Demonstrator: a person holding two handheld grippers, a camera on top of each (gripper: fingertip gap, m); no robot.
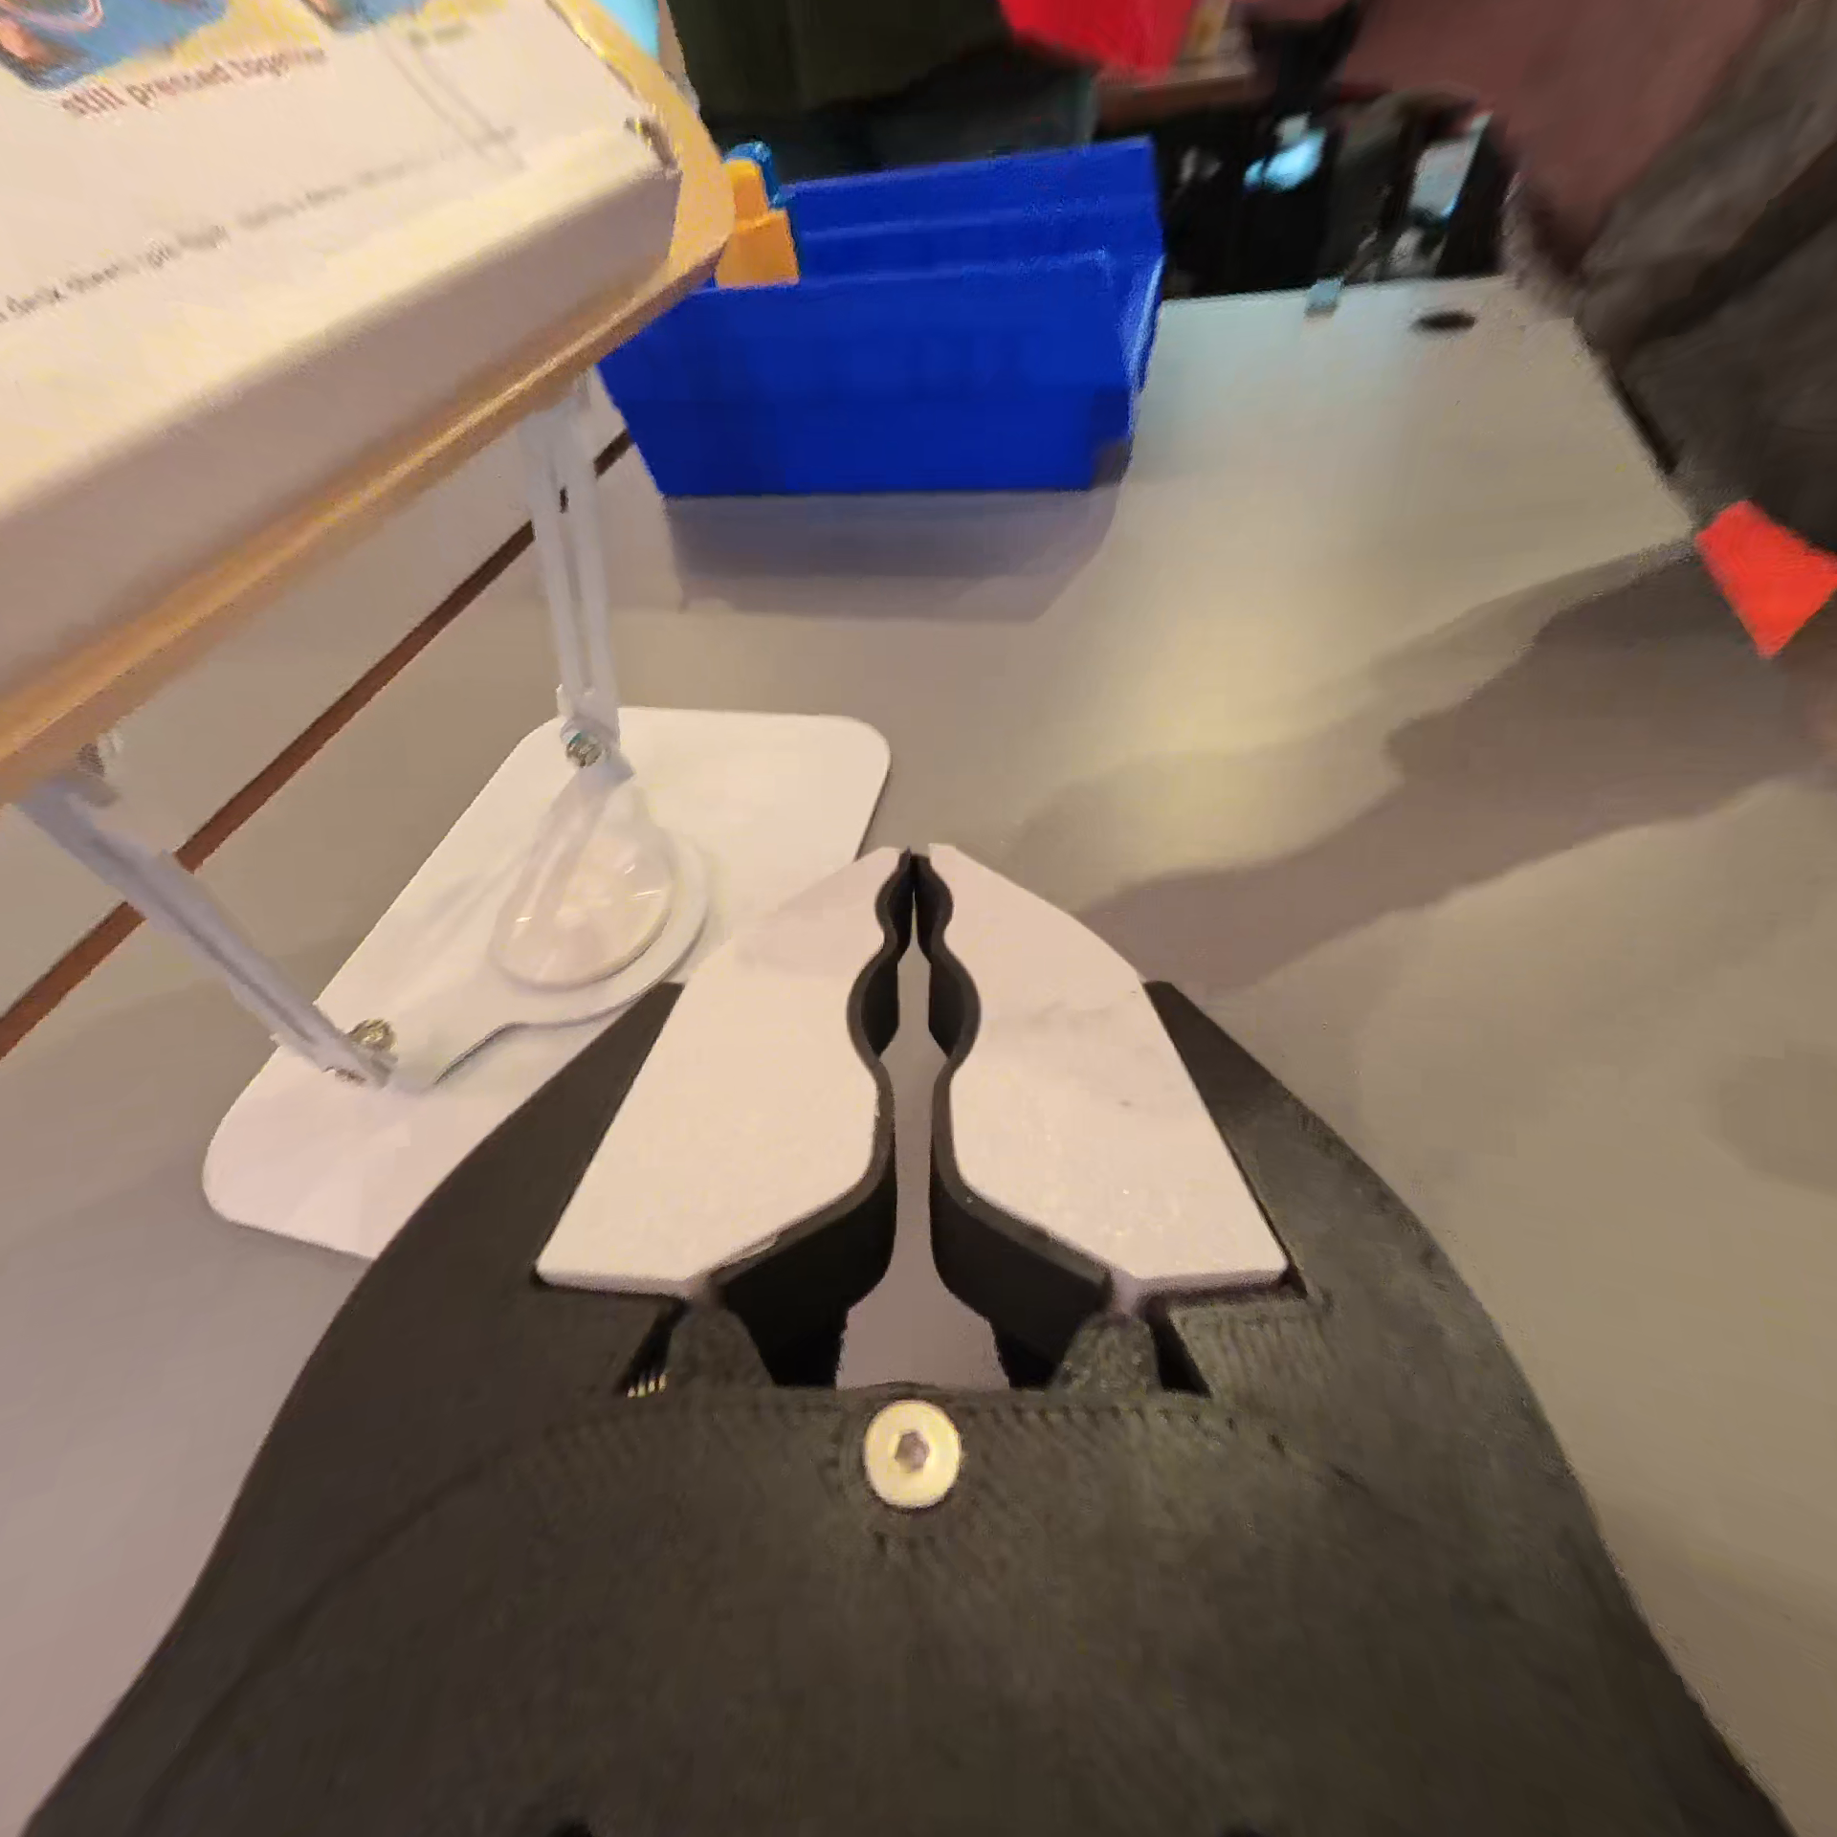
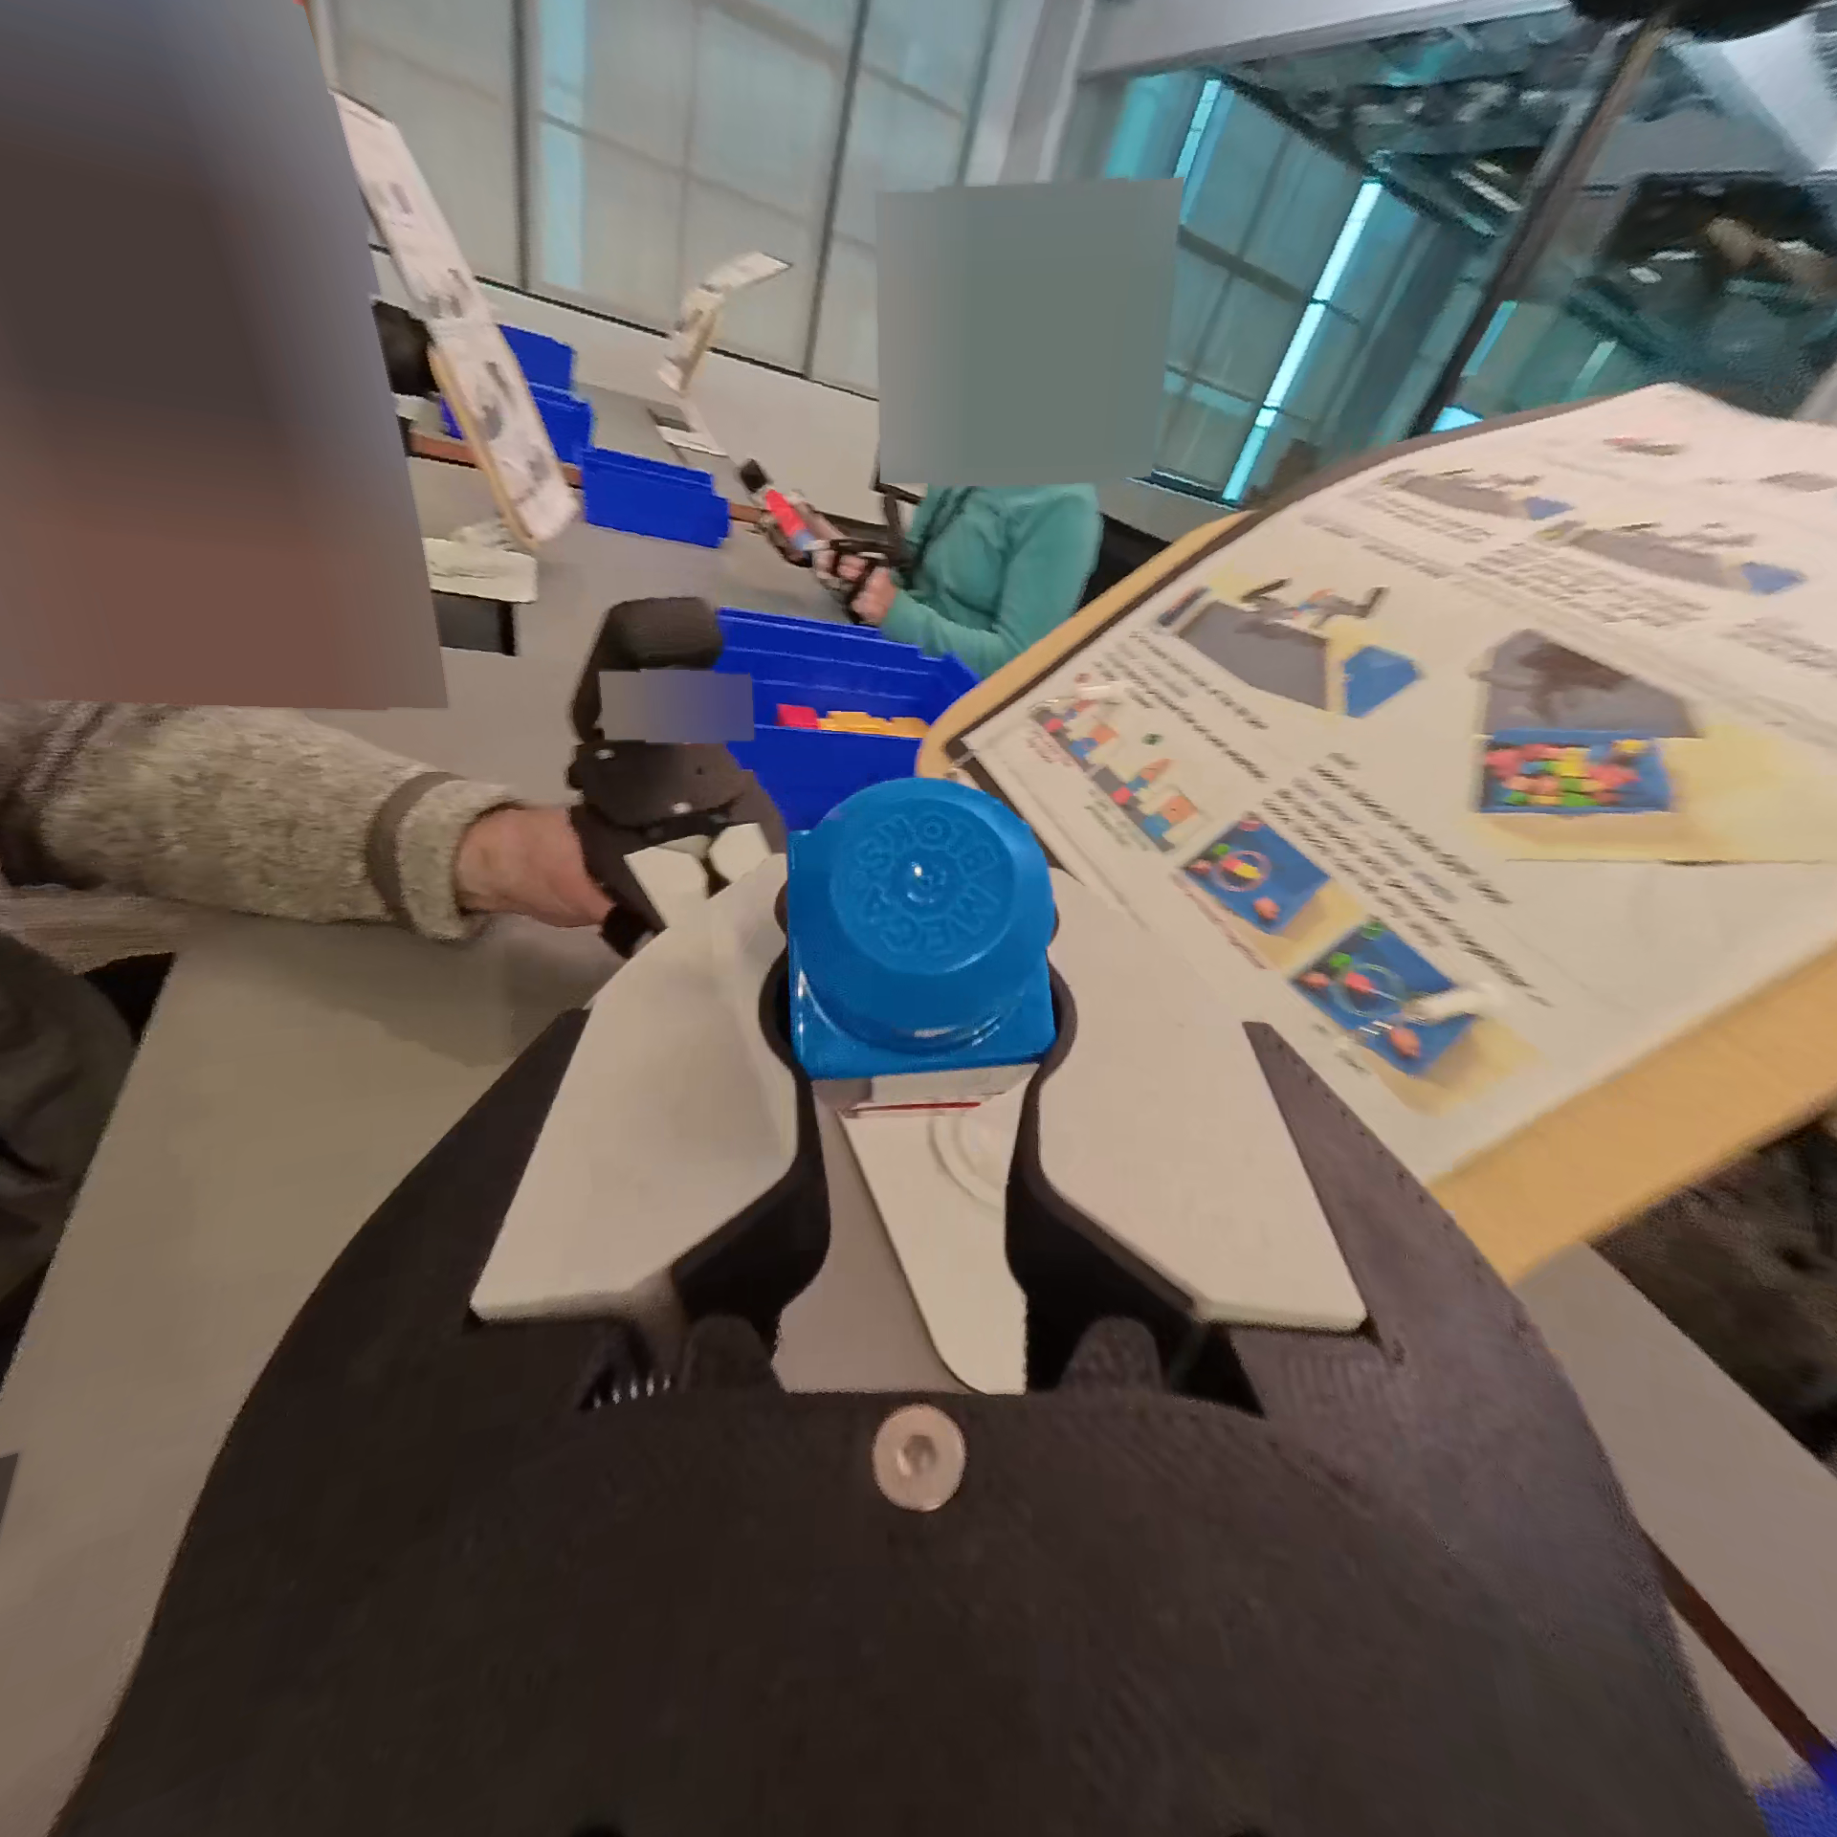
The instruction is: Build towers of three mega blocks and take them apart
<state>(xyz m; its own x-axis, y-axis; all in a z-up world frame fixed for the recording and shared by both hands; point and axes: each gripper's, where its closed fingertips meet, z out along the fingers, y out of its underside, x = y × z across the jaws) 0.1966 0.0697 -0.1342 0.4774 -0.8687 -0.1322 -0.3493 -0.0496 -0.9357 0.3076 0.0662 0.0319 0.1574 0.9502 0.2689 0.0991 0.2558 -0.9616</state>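
Observation:
My right gripper (image 2: 919,929) is shut on a blue mega block (image 2: 919,915). The block's round stud faces the camera, and both fingers press its sides. A thin red edge (image 2: 924,1103) shows under the block. My left gripper (image 1: 911,867) is shut above the grey table (image 1: 1292,696), its tips touching with nothing between them. It also shows in the right wrist view (image 2: 696,865), held by a hand just left of the blue block. A red-orange piece (image 1: 1764,586) shows at the right edge of the left wrist view, under a blurred shape.
A blue bin (image 1: 895,378) stands at the back of the table with a yellow block (image 1: 760,239) in it; in the right wrist view the bin (image 2: 845,686) holds red and yellow blocks. An instruction board (image 1: 298,249) on a white stand (image 1: 755,785) is on the left. Other people sit farther off. Tip to tip, the grippers are about 20 cm apart.

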